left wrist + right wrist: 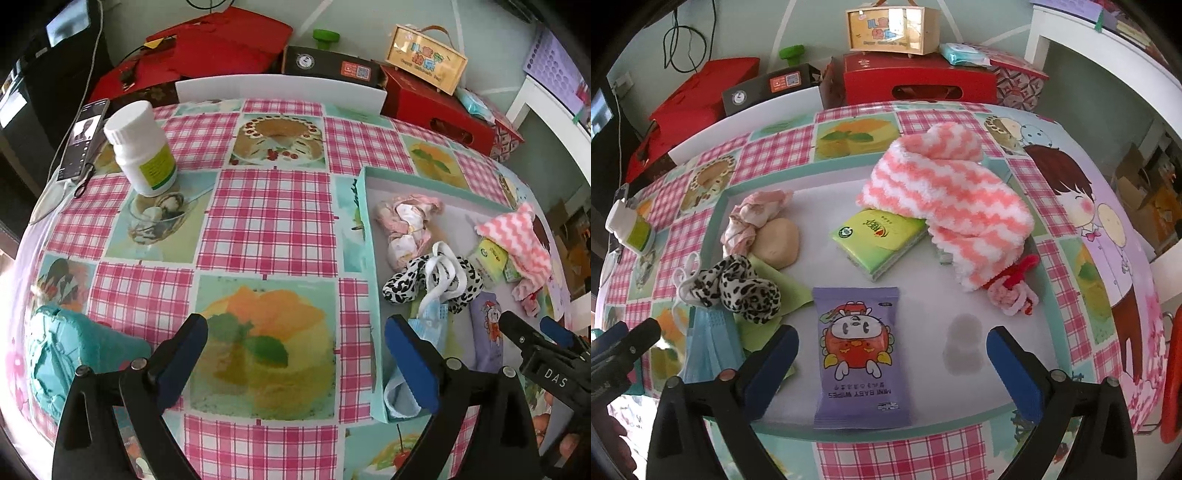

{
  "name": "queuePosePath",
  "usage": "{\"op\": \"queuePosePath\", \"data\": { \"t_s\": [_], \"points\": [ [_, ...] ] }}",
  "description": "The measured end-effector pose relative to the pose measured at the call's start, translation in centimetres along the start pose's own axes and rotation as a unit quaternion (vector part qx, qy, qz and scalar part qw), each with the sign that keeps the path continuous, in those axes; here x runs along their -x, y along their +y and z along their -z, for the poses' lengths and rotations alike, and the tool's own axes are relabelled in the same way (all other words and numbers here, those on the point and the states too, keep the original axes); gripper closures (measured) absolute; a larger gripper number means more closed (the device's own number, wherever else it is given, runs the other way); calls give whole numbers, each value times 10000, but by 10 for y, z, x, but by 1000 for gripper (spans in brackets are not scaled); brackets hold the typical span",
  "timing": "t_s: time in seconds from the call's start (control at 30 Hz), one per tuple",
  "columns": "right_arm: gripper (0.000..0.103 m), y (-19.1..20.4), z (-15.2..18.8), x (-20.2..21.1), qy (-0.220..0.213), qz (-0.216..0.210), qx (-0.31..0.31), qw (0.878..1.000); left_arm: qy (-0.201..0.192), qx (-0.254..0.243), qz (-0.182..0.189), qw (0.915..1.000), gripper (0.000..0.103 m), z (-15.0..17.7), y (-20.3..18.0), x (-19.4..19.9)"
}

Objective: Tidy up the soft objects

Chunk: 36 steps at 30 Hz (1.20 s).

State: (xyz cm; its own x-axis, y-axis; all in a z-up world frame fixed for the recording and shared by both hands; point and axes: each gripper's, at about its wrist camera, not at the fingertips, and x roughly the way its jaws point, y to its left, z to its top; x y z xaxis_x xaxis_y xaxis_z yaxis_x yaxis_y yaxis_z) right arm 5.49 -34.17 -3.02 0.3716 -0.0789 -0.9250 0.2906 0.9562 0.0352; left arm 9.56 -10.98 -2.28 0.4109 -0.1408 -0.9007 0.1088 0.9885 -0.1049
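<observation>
The right hand-held gripper (pixel 892 363) hangs with jaws spread wide over a shallow tray (pixel 718 206) on the checked worktop (pixel 923 458). A purple wipes packet (pixel 858 365) lies between the fingers, untouched. Farther in lie a green tissue pack (pixel 877 240), a pink-striped fluffy cloth (pixel 945 206), a leopard-print scrunchie (pixel 746 291) and a blue face mask (pixel 709 350).

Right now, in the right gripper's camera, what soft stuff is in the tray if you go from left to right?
Blue face mask → leopard-print scrunchie → purple baby wipes pack → green tissue pack → pink and white fuzzy cloth, all inside the tray.
</observation>
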Motion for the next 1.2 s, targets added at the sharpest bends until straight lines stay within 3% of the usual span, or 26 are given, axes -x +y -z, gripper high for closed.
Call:
{"op": "queuePosePath", "data": {
  "t_s": [0.47,0.7,1.03,1.2],
  "points": [
    [0,18,5,22,-136,-15,285,9995,-440,126,-377,9982,6,13,12,33],
    [0,32,32,38,-72,-235,516,9984,-427,92,-927,9947,6,29,22,48],
    [0,40,64,37,155,-350,701,9968,-323,-113,-1036,9940,6,56,29,58],
    [0,36,71,44,56,-427,663,9969,-269,-119,-1036,9942,6,68,31,60]
  ]
}}
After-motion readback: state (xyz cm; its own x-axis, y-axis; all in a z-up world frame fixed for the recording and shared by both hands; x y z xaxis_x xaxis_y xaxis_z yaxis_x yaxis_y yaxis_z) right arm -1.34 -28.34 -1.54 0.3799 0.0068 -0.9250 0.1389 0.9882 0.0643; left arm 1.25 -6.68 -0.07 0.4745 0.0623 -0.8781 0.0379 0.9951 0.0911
